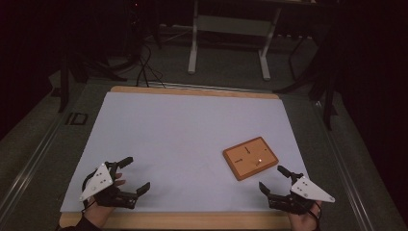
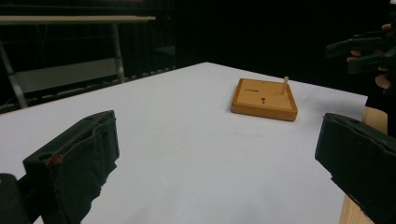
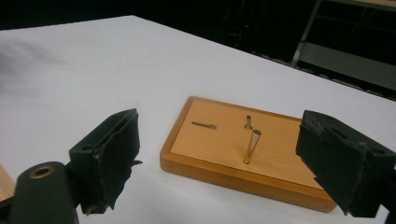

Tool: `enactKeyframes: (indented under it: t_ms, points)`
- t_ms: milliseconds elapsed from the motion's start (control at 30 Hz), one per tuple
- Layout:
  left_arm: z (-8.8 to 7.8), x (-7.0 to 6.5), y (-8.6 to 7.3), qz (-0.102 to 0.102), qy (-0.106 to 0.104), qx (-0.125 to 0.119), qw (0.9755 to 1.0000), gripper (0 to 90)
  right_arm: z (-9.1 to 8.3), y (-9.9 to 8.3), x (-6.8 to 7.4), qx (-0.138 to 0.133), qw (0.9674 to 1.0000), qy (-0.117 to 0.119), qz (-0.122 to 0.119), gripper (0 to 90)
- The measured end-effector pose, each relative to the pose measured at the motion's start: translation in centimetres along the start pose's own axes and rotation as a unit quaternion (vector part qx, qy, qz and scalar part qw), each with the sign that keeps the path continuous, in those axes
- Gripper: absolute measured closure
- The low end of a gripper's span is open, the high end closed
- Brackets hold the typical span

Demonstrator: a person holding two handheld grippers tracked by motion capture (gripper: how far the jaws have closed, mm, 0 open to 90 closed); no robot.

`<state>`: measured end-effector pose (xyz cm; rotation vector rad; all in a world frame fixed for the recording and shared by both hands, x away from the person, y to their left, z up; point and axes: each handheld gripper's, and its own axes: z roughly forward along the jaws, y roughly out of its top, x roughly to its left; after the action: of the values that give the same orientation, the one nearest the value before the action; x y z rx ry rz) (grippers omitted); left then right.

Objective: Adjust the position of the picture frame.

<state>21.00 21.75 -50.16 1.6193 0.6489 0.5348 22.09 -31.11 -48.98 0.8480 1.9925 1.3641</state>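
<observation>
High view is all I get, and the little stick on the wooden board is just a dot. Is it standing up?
Observer: Yes. In the right gripper view the peg stands in a hole of the wooden board, leaning a little.
Operator: Are there more holes?
Observer: Yes, a short slot and another hole just behind the peg.
Operator: Is my right gripper touching it?
Observer: No. The right gripper is open, its jaws spread on either side of the board's near edge, nothing between the pads.
Operator: And the left one?
Observer: The left gripper is open too, over bare white cover.
</observation>
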Motion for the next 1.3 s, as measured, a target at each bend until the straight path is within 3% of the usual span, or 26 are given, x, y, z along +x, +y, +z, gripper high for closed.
enactKeyframes:
  t_ms: [133, 267, 533, 600, 800, 1000, 1300]
  points:
    - [0.1, -0.2, 0.1, 0.002, -0.003, -0.001, 1.0, 0.0, -0.3, 0.7, 0.2, -0.001, 1.0, -0.007, 0.002, 13.2]
    - [0.2, -0.2, 0.0, 0.0, -0.007, 0.001, 1.0, 0.0, -0.1, 1.5, 0.1, -0.007, 0.9998, 0.009, 0.016, 12.8]
    - [0.4, -0.2, -0.1, -0.002, -0.009, 0.004, 0.9999, 0.1, 0.7, 3.7, -0.7, -0.013, 0.9998, 0.002, -0.012, 9.2]
    - [0.5, -0.3, -0.1, -0.003, -0.011, 0.004, 0.9999, 0.0, 1.0, 4.2, -1.1, -0.014, 0.9999, 0.005, 0.002, 9.0]
    - [0.6, -0.3, -0.2, -0.005, -0.015, 0.007, 0.9998, 0.0, 2.1, 5.2, -2.0, -0.003, 1.0, -0.003, -0.003, 9.1]
    - [0.8, -0.4, -0.2, -0.004, -0.019, 0.01, 0.9998, 0.1, 3.5, 5.4, -3.5, 0.011, 0.9999, -0.008, -0.003, 9.2]
    - [1.0, -0.4, -0.4, -0.004, -0.023, 0.013, 0.9996, 0.0, 5.3, 4.7, -5.0, 0.023, 0.9996, 0.01, 0.016, 9.7]
